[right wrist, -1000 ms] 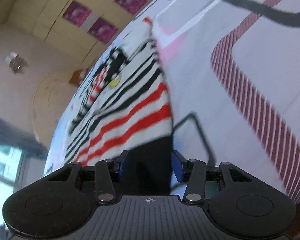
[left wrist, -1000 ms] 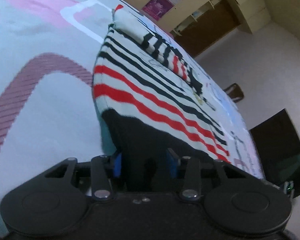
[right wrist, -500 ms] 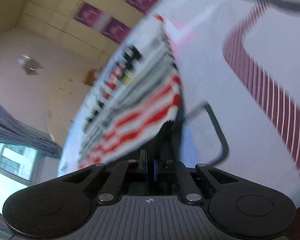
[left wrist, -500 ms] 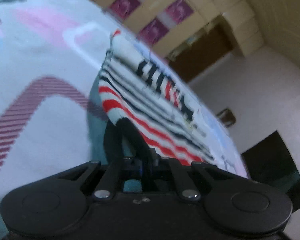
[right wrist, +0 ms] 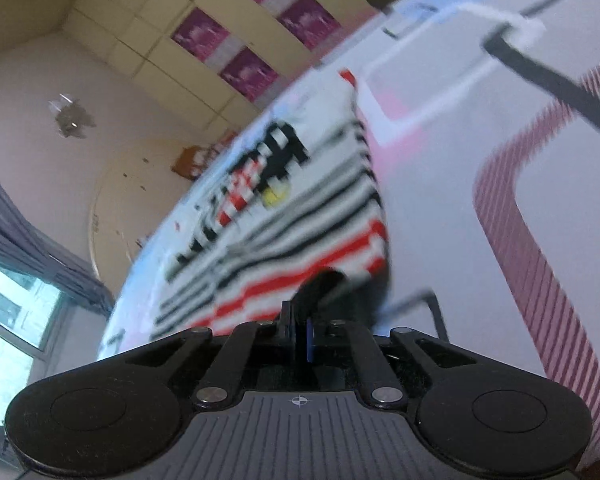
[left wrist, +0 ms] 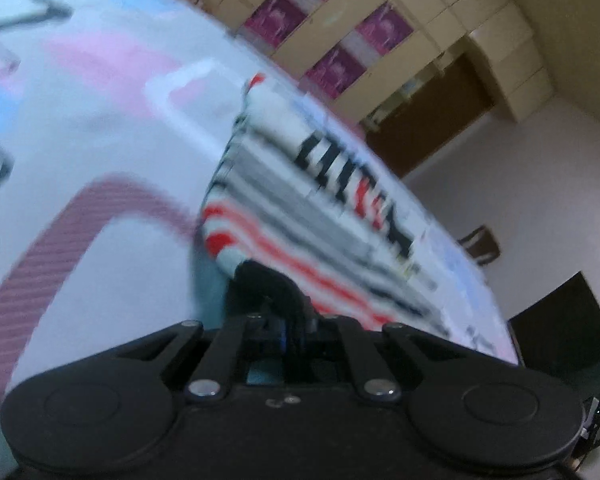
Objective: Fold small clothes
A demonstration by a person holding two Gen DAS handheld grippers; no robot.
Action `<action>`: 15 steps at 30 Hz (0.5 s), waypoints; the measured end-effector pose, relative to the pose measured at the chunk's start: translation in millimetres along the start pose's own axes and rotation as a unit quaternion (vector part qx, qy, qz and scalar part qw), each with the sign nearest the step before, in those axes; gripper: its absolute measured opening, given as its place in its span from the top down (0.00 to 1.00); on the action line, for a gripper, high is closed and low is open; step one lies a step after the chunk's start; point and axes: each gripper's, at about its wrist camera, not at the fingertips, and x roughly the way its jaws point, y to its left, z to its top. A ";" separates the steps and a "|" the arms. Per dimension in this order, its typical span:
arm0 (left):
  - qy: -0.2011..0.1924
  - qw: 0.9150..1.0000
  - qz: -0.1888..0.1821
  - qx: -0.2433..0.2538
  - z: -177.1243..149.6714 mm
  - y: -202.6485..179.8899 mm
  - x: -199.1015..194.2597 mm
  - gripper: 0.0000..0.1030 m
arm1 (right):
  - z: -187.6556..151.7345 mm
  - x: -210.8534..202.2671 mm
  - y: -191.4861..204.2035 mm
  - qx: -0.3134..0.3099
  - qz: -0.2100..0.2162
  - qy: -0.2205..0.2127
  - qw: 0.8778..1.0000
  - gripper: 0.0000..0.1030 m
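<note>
A small striped garment (left wrist: 300, 200), white with black and red stripes and a black hem band, lies on the patterned table cover (left wrist: 80, 140). My left gripper (left wrist: 290, 330) is shut on the black hem at the garment's near left corner and lifts it. In the right wrist view the same garment (right wrist: 292, 232) shows with a folded sleeve on top. My right gripper (right wrist: 300, 336) is shut on the black hem at the near right corner, lifted off the cover (right wrist: 480, 240). Both views are motion-blurred.
The cover carries maroon striped bands (left wrist: 40, 260), pink patches and dark lines. Beyond the table are cream cabinets with purple posters (left wrist: 340, 28), a brown doorway (left wrist: 432, 120), and a window with a grey curtain (right wrist: 16, 280).
Both grippers closed from open onto the black hem. They have raised the near edge of the garment, and both views have tilted up toward the far wall.
</note>
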 end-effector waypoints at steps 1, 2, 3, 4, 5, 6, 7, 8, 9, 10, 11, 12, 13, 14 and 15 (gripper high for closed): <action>-0.012 1.000 -0.008 0.003 9.9 -6.5 -2.8 0.95 | 7.6 0.4 5.4 -0.005 0.006 -0.007 1.000 0.96; -0.024 1.000 -0.016 0.006 21.4 -14.0 -3.8 0.95 | 17.1 1.3 11.8 -0.011 0.012 -0.015 1.000 0.96; -0.034 0.999 -0.022 0.010 31.0 -20.6 -4.2 0.95 | 26.4 5.2 17.3 -0.015 0.015 -0.024 0.999 0.96; -0.043 0.999 -0.030 0.015 40.7 -27.9 -3.3 0.95 | 37.4 8.7 24.5 -0.018 0.020 -0.033 0.999 0.96; -0.054 0.998 -0.039 0.019 53.3 -36.4 -1.3 0.95 | 49.6 11.5 30.7 -0.021 0.027 -0.043 0.998 0.96; -0.063 0.997 -0.048 0.022 67.2 -44.3 2.5 0.95 | 63.2 15.5 37.1 -0.023 0.032 -0.054 0.998 0.96; -0.070 0.996 -0.055 0.024 78.3 -50.3 5.7 0.95 | 75.4 21.3 42.0 -0.023 0.036 -0.063 0.997 0.96; -0.078 0.995 -0.066 0.025 92.1 -57.7 11.1 0.95 | 90.2 25.8 48.1 -0.022 0.040 -0.073 0.996 0.96; -0.085 0.993 -0.072 0.028 105.0 -65.0 17.9 0.95 | 105.7 32.1 54.0 -0.022 0.045 -0.081 0.995 0.96; -0.091 0.992 -0.077 0.031 119.8 -71.1 26.3 0.94 | 119.8 37.4 59.6 -0.022 0.048 -0.089 0.995 0.96; -0.092 0.992 -0.084 0.032 132.5 -76.0 35.7 0.95 | 134.4 43.6 64.9 -0.020 0.052 -0.095 0.994 0.96; -0.095 0.991 -0.086 0.034 147.0 -80.9 46.8 0.95 | 148.4 51.5 69.4 -0.018 0.053 -0.100 0.993 0.96; -0.097 0.991 -0.087 0.036 159.4 -84.2 58.2 0.95 | 163.0 60.8 73.3 -0.017 0.054 -0.103 0.993 0.96; -0.096 0.991 -0.087 0.038 169.4 -86.2 69.7 0.94 | 175.1 70.5 75.7 -0.017 0.054 -0.104 0.993 0.96; -0.092 0.991 -0.085 0.037 178.3 -85.1 83.1 0.94 | 187.9 83.1 77.1 -0.018 0.051 -0.105 0.993 0.96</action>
